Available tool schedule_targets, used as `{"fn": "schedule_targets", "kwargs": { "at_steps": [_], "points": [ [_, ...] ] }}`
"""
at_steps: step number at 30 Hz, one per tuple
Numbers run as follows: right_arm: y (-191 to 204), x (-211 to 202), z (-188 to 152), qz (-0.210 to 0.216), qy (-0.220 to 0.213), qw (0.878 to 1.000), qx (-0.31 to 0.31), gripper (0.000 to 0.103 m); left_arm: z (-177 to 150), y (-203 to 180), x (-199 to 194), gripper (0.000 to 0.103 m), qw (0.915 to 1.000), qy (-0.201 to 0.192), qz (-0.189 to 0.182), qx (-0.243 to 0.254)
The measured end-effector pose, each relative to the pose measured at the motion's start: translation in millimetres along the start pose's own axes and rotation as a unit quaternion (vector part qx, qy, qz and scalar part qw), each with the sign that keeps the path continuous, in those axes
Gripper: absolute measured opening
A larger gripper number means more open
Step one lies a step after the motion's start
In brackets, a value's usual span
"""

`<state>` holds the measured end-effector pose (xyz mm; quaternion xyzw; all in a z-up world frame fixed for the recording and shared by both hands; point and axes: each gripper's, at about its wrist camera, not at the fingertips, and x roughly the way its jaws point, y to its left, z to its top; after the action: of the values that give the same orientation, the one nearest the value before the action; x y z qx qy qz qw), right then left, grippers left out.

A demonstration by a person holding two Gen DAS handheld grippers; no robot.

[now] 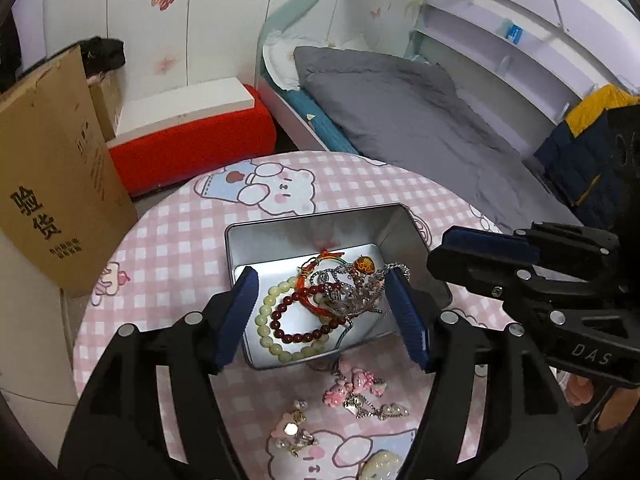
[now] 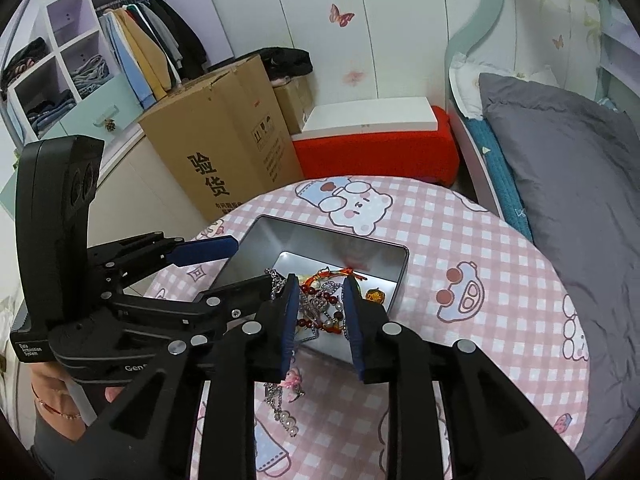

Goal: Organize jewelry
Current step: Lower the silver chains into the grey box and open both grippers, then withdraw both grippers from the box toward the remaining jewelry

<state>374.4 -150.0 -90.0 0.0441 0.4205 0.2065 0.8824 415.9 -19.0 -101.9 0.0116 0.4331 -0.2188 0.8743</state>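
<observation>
Jewelry going into tin on counter (image 1: 168, 240).
Open tin (image 1: 280, 236) collects bracelets (image 1: 296, 320); pink charms (image 1: 356, 388) wait outside. Left gripper (image 1: 320, 316) released, wide, empty; right gripper (image 2: 320, 316) partly parted, holding nothing, above pile.

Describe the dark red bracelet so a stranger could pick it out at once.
On the pink checked table stands an open metal tin. Inside, near its front, lies the dark red bracelet: round glossy maroon beads, overlapping a pale green bead bracelet, beside tangled silver chains.

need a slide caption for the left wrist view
Left gripper open above a metal tin of bead bracelets, pink charms left on the checked tablecloth.
</observation>
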Motion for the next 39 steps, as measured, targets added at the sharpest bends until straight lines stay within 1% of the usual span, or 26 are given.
{"fn": "schedule_targets", "kwargs": {
  "at_steps": [5, 7, 8, 10, 12, 15, 17, 21, 28, 34, 36, 39],
  "points": [
    [5, -12, -2, 0.001, -0.01, 1.0, 0.0, 0.023, -1, -1, -13, 0.065, 0.9999, -0.006, 0.005, -0.007],
    [7, -14, -3, 0.001, -0.01, 1.0, -0.002, 0.025, 0, 0, -13, 0.066, 0.9998, 0.01, -0.004, -0.015],
    [7, -15, -4, 0.0, -0.01, 1.0, -0.002, 0.027, 2, 0, -11, 0.066, 0.9994, 0.027, -0.002, -0.022],
    [8, -17, -6, 0.0, -0.011, 1.0, -0.001, 0.028, 3, 3, -8, 0.066, 0.9985, 0.042, 0.004, -0.034],
    [8, -20, -7, 0.001, -0.011, 1.0, -0.001, 0.028, 5, 5, -6, 0.067, 0.9972, 0.058, -0.002, -0.047],
    [7, -23, -9, 0.0, -0.014, 1.0, 0.001, 0.03, 9, 6, -4, 0.07, 0.9956, 0.071, 0.013, -0.059],
    [6, -25, -10, -0.002, -0.015, 1.0, 0.002, 0.03, 10, 5, -5, 0.071, 0.995, 0.074, 0.013, -0.065],
    [5, -25, -11, -0.004, -0.014, 1.0, 0.002, 0.031, 9, 0, -9, 0.071, 0.9965, 0.064, 0.016, -0.051],
    [5, -25, -17, -0.001, -0.011, 1.0, 0.003, 0.031, -3, 4, -21, 0.071, 0.9973, 0.049, 0.018, -0.051],
    [8, -26, -31, 0.003, -0.007, 1.0, 0.005, 0.031, -31, 6, -37, 0.071, 0.9988, 0.023, 0.018, -0.04],
    [9, -26, -39, 0.002, -0.004, 1.0, 0.005, 0.032, -45, 6, -42, 0.071, 0.999, 0.015, 0.022, -0.036],
    [11, -26, -55, -0.001, 0.0, 1.0, 0.005, 0.033, -69, 4, -48, 0.071, 0.9994, 0.001, 0.017, -0.029]
  ]
}}
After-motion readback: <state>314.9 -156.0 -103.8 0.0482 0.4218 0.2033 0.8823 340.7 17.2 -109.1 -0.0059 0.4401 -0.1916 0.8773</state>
